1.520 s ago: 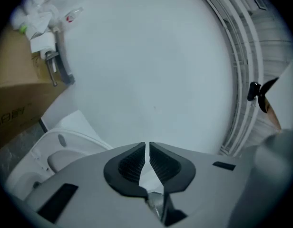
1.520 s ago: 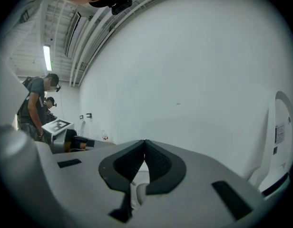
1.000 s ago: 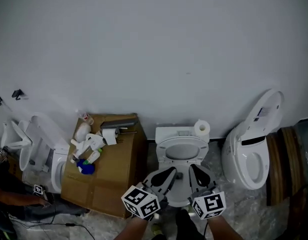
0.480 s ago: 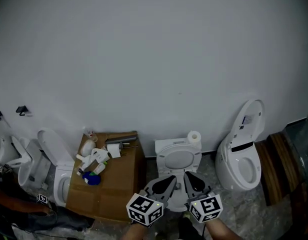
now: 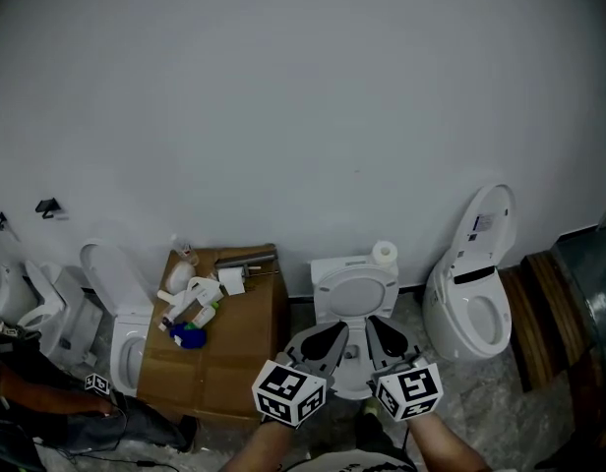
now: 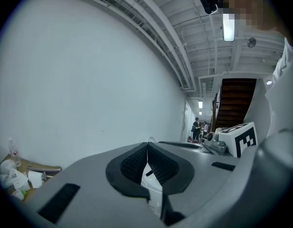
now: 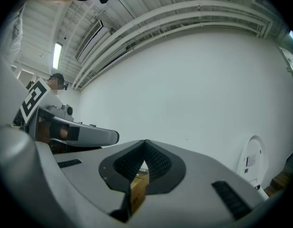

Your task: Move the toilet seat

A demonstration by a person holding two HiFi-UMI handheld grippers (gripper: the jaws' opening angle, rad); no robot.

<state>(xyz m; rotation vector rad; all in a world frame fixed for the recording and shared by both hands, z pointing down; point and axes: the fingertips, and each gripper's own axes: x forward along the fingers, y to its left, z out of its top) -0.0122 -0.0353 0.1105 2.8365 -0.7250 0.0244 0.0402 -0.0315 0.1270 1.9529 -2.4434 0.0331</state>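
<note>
The white toilet (image 5: pixel 353 268) stands against the wall in the middle of the head view, a paper roll (image 5: pixel 384 253) on its tank. Its seat (image 5: pixel 356 296) lies down over the bowl as an oval ring. My left gripper (image 5: pixel 338 329) and right gripper (image 5: pixel 374 324) hover side by side above the front of the bowl, both pointing at the wall. In the left gripper view the left gripper (image 6: pixel 147 144) is shut with nothing between its pads. The right gripper (image 7: pixel 145 142) is shut and holds nothing too. Neither touches the seat.
A cardboard box (image 5: pixel 224 352) with bottles and clutter (image 5: pixel 193 303) stands left of the toilet. Another toilet (image 5: pixel 128 337) with raised lid is further left, and one (image 5: pixel 472 303) to the right. A seated person (image 5: pixel 47 406) is at lower left. Wooden boards (image 5: pixel 539 323) lean at right.
The head view has pulled back and up, so the toilet looks smaller and lower in the picture. Both grippers stay shut over the bowl's front.
</note>
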